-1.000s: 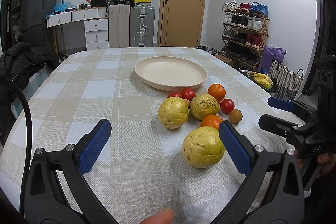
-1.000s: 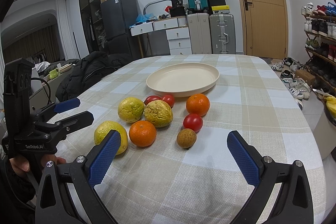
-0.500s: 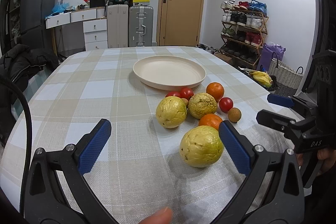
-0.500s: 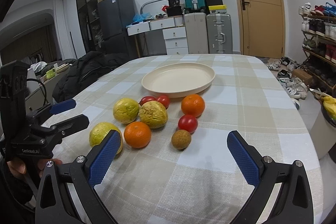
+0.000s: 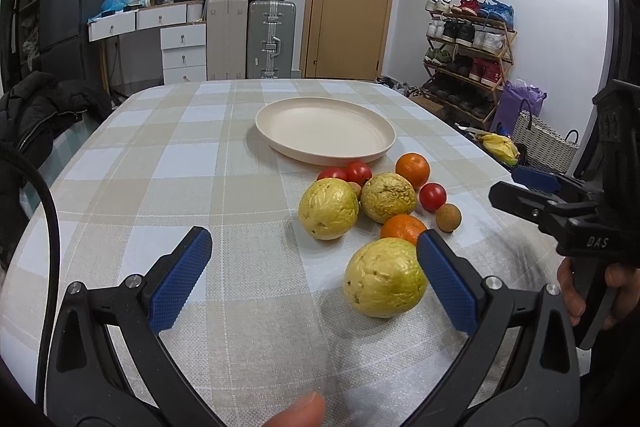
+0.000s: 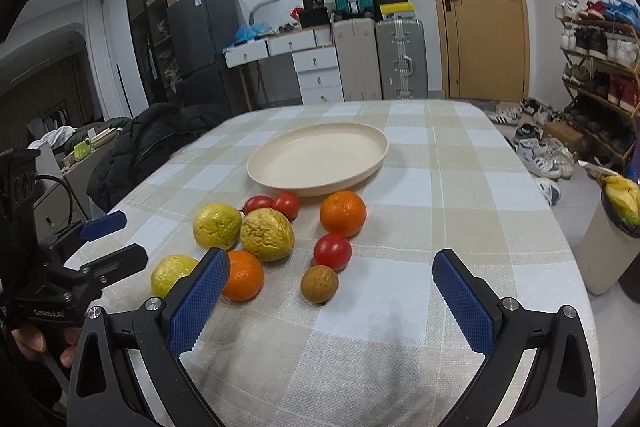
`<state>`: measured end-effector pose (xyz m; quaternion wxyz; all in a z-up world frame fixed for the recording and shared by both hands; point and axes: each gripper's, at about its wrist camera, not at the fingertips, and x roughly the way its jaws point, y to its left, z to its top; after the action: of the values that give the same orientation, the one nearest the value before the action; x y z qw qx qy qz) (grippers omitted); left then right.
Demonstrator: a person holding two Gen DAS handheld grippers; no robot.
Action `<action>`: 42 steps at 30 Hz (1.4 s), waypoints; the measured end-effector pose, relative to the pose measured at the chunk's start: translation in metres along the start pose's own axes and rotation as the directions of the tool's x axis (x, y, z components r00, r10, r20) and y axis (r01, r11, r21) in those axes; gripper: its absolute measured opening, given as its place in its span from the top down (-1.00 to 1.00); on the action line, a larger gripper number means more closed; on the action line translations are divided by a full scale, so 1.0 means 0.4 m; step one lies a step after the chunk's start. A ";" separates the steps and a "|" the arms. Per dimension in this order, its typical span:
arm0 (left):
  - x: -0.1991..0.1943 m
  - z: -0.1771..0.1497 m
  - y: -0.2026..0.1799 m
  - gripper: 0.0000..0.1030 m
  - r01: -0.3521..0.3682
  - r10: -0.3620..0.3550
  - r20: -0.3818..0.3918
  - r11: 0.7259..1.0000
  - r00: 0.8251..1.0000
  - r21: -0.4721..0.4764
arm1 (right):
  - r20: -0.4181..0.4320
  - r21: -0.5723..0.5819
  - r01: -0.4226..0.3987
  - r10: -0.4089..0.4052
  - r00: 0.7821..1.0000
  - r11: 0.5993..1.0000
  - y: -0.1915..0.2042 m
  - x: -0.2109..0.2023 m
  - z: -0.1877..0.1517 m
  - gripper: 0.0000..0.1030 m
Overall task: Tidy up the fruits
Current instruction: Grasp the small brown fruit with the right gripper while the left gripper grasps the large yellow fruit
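Past plate [image 5: 325,131] — bare cloth; both claws [image 5: 314,281] [image 6: 330,301] spread, empty.

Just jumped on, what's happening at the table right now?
A person holds both grippers, open and empty, over the checked table. The left gripper is nearest a yellow-green fruit; the right gripper faces the small brown fruit. All the fruit sits loose in front of the plate, which holds nothing yet.
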<state>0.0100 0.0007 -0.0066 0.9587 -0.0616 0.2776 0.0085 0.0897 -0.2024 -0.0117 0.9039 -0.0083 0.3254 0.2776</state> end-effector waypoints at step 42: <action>0.077 -0.030 -0.069 -0.05 0.206 -0.195 -0.198 0.978 0.961 0.034 | -0.252 -0.030 -0.042 0.033 0.967 0.999 0.038 0.128 -0.018 0.46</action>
<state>0.0309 -0.0288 -0.0301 0.9244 -0.0640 0.3620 -0.1021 0.1105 -0.1656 -0.0452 0.8497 -0.0533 0.4325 0.2968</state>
